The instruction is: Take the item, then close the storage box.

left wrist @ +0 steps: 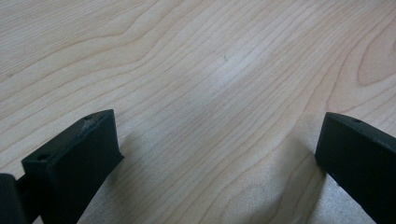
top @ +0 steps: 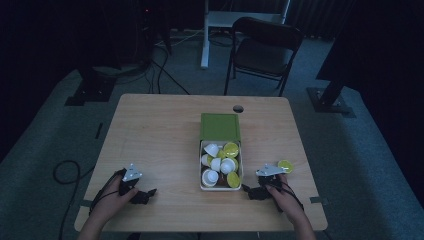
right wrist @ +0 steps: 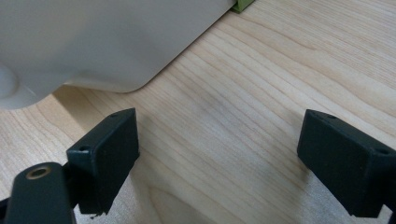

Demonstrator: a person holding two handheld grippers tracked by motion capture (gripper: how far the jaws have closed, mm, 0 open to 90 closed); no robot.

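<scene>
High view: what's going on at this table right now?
A person holds a gripper in each hand, both low at the near edge of the wooden table. The left gripper is open over bare wood. The right gripper is open and empty beside the white box of white and yellow-green capsules. One yellow-green capsule lies on the table right of the box, near the right gripper.

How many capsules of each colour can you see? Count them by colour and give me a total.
White capsules: 5, all in the box
Yellow-green capsules: 3, two in the box and one on the table to its right
Total: 8 countable; the pile may hide more.
</scene>
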